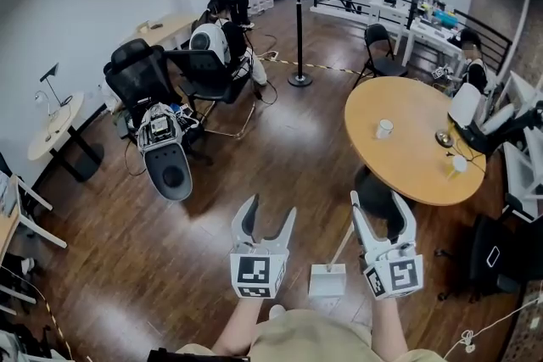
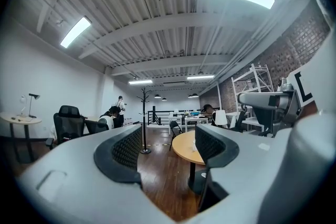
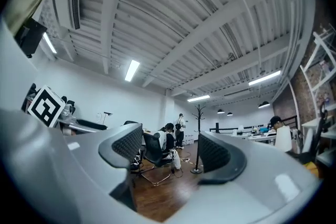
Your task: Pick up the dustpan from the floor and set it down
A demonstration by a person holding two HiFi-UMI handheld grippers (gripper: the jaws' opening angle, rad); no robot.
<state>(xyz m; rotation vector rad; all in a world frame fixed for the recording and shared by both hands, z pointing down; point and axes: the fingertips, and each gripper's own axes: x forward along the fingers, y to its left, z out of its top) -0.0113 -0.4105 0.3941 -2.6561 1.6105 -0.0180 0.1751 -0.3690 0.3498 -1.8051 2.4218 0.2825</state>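
Right claw (image 1: 382, 206) gapes empty, left claw (image 1: 271, 212) likewise, the white dustpan (image 1: 327, 280) sits on the wood floor (image 1: 127, 267) low centre between them, so best steer both clear of its upright handle (image 1: 343, 246), with the round surface (image 1: 407, 165) at right and a coat stand (image 1: 299, 13) top centre.

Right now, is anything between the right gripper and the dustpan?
Nothing visible does. In the head view the dustpan sits on the wood floor, just left of the right gripper, whose jaws are open and empty.
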